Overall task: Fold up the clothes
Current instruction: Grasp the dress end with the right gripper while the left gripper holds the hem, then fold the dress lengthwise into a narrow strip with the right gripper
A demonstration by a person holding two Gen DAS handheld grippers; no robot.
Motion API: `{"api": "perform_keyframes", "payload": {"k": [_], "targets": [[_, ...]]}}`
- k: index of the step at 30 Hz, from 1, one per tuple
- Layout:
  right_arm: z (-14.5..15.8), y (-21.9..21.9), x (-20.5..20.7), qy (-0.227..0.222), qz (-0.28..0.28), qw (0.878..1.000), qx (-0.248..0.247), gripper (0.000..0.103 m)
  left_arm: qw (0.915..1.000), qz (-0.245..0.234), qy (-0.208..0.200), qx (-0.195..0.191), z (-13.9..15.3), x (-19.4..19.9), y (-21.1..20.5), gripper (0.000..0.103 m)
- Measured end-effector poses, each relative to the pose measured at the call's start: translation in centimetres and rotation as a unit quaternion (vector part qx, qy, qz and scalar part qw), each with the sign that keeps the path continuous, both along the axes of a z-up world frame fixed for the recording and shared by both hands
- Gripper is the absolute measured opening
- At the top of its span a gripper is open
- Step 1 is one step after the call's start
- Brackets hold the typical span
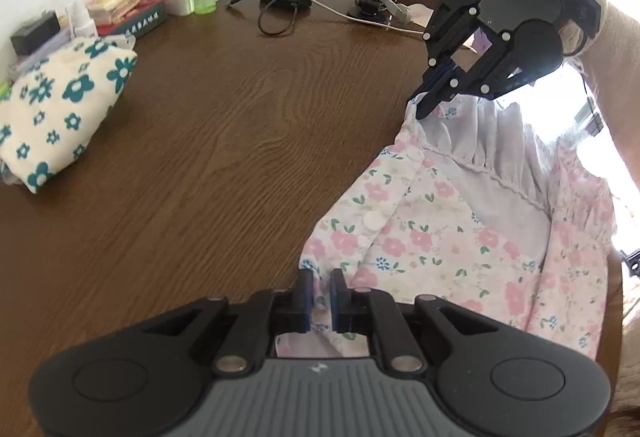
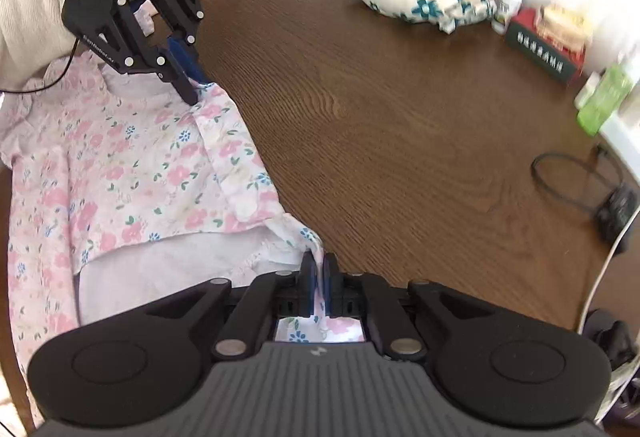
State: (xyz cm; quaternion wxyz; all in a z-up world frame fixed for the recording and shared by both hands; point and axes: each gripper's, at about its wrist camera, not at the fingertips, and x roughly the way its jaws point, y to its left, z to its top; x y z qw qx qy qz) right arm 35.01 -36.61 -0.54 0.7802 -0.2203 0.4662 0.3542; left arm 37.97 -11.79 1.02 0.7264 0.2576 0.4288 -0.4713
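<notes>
Both tools, left tool (image 1: 321,293) and right tool (image 2: 319,283), pinch one edge of the pink floral cotton garment (image 2: 132,173) lying at the brown wooden surface's (image 1: 224,125) near edge; thin bites risk slipping when lifted.

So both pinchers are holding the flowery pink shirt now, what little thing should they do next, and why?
Probably lift both corners together and carry that edge across the shirt. The left gripper and right gripper are each shut on an edge of the pink floral shirt, which lies open and unfolded at the edge of the table, so the first fold looks ready to start.
</notes>
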Motion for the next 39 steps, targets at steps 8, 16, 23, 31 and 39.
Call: {"api": "perform_keyframes", "payload": {"k": [8, 16, 23, 31, 39], "targets": [[4.7, 0.9, -13.0, -0.206, 0.032, 0.976, -0.055, 0.002, 0.9746, -0.026, -0.217, -0.048, 6.0, -12.6, 2.6, 0.001], [1.9, 5.2, -26.9, -0.276, 0.04, 0.953, -0.113, 0.002, 0.97, -0.064, -0.234, -0.021, 1.6, -26.8, 2.9, 0.002], [-0.7, 6.6, -30.4, -0.272, -0.005, 0.958, -0.095, 0.008, 0.9727, -0.023, -0.23, -0.019, -0.1, -28.5, 3.4, 0.032], [-1.1, 6.2, -28.3, -0.259, -0.041, 0.961, -0.091, 0.033, 0.9687, -0.047, -0.242, 0.029, -1.5, -27.4, 1.2, 0.043], [0.2, 7.2, -30.5, -0.316, -0.009, 0.938, -0.142, 0.0, 0.9543, -0.045, -0.295, 0.003, 0.6, -28.5, 1.9, 0.001]]}}
